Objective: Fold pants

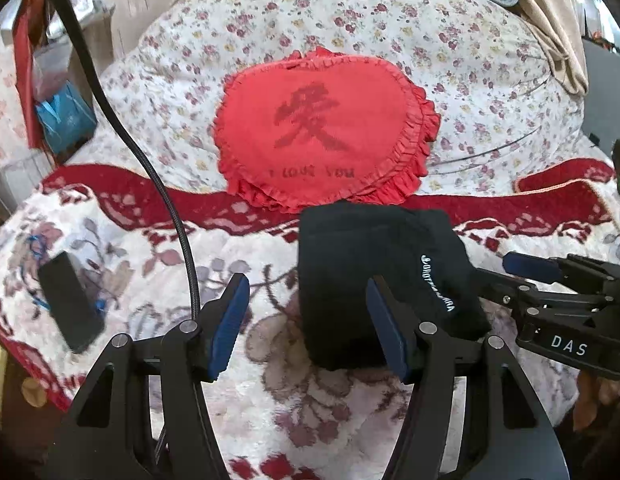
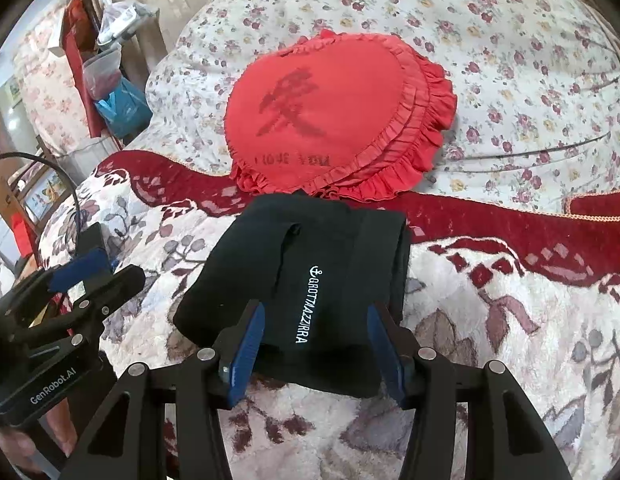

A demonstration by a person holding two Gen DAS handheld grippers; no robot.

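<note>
The black pants lie folded into a compact block on the floral blanket, their far edge just in front of the red heart-shaped cushion that leans on the flowered quilt. The right wrist view looks down on the top of the bundle and shows the white lettering along one fold plainly, together with a vertical seam or slit near the middle; in the left wrist view the same pants appear from the side as a thick stack, and the lettering is too skewed to read. Only the left wrist view shows a dark flat phone-like object lying on the blanket well to the left, and a black braided cable arcing across the picture. The left gripper has its 2 blue-padded fingers spread wide; the right-hand finger stands just at the near left edge of the pants (whether it touches the cloth I cannot tell), and nothing sits between the pads. The right gripper is likewise spread wide, its 2 fingers straddling the near end of the bundle above the cloth without pinching it. Each camera also catches the other tool at the picture's edge: the right gripper beside the pants on the right, and the left gripper apart from them on the left.
</note>
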